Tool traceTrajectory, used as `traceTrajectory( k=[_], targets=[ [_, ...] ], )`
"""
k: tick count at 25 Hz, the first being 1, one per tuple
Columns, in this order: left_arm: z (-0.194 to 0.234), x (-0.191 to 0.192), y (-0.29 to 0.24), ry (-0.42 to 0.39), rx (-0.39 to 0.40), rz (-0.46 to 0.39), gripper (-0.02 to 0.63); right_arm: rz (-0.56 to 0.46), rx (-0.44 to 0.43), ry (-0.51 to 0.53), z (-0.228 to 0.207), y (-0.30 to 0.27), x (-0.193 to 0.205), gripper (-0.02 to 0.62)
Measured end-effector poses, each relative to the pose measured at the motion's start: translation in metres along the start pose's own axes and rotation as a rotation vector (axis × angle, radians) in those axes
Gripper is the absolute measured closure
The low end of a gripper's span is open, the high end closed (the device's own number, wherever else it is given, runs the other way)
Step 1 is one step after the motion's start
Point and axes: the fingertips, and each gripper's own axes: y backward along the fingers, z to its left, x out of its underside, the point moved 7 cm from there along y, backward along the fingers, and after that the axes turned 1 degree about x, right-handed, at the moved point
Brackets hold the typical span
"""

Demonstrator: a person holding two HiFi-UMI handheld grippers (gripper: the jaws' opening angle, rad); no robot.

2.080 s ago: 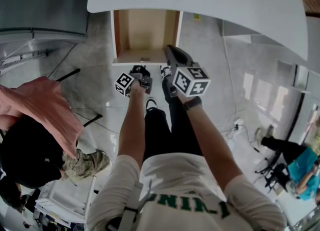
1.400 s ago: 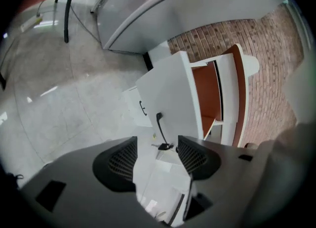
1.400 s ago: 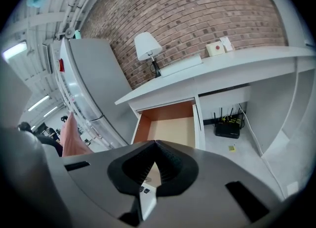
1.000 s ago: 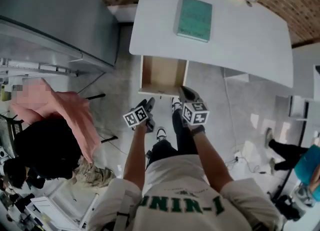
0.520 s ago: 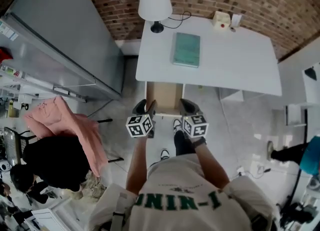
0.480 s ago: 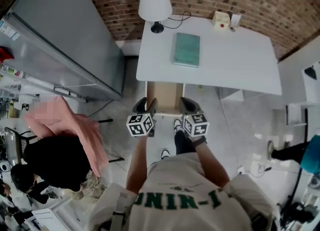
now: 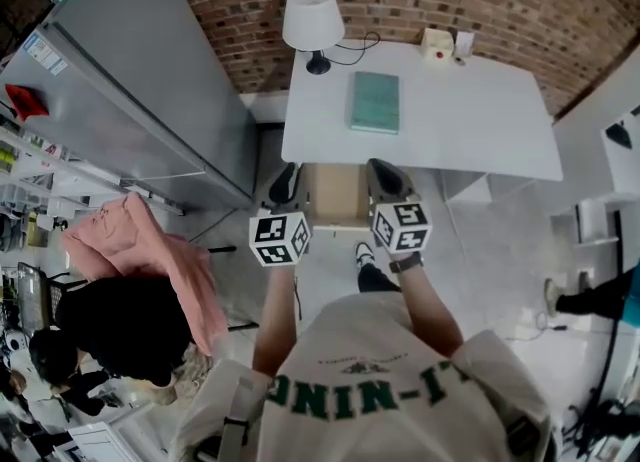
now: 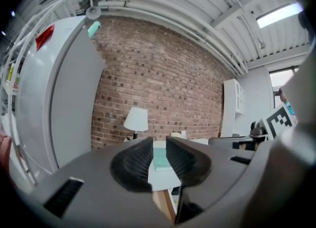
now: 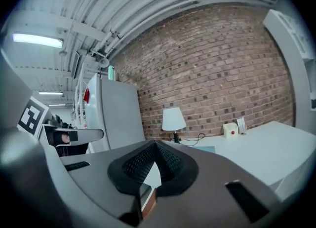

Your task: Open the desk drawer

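The white desk (image 7: 450, 115) stands against a brick wall, and its wooden drawer (image 7: 335, 195) is pulled out from under the front edge. Both grippers are held level in front of it, apart from the drawer. My left gripper (image 7: 283, 182) hangs at the drawer's left side; its jaws are closing, a narrow gap still shows between them, and nothing is in that gap (image 8: 159, 140). My right gripper (image 7: 384, 176) is at the drawer's right side, its tips touching and empty (image 9: 155, 143). A strip of the drawer's wood (image 8: 163, 203) shows below the left jaws.
On the desk are a white lamp (image 7: 312, 20), a green book (image 7: 375, 100) and a small white box with a red button (image 7: 436, 43). A tall grey fridge (image 7: 150, 80) stands left of the desk. A person in pink and black (image 7: 120, 290) crouches at the lower left.
Both grippers have risen from low by the drawer front to about desk height. The view has lifted with them to take in the desk top and the wall. The drawer stays pulled out.
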Motion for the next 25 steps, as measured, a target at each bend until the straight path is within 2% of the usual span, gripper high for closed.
traceTrajectory(
  k=[4,11,17,25],
  targets=[
    [-0.003,-0.025,0.01,-0.055,-0.019,-0.056,0.557,-0.051,0.009,0.031,0.007,0.01,-0.024,0.594],
    [-0.016,-0.026,0.027,-0.097,-0.015,-0.078,0.601,-0.107,0.039,0.08,0.013,0.033,-0.04,0.594],
    [-0.022,-0.03,0.045,-0.102,-0.006,-0.099,0.603,-0.14,0.044,0.094,0.023,0.051,-0.047,0.594],
    [-0.03,-0.025,0.064,-0.122,0.01,-0.098,0.603,-0.135,0.051,0.1,0.036,0.069,-0.038,0.594]
  ],
)
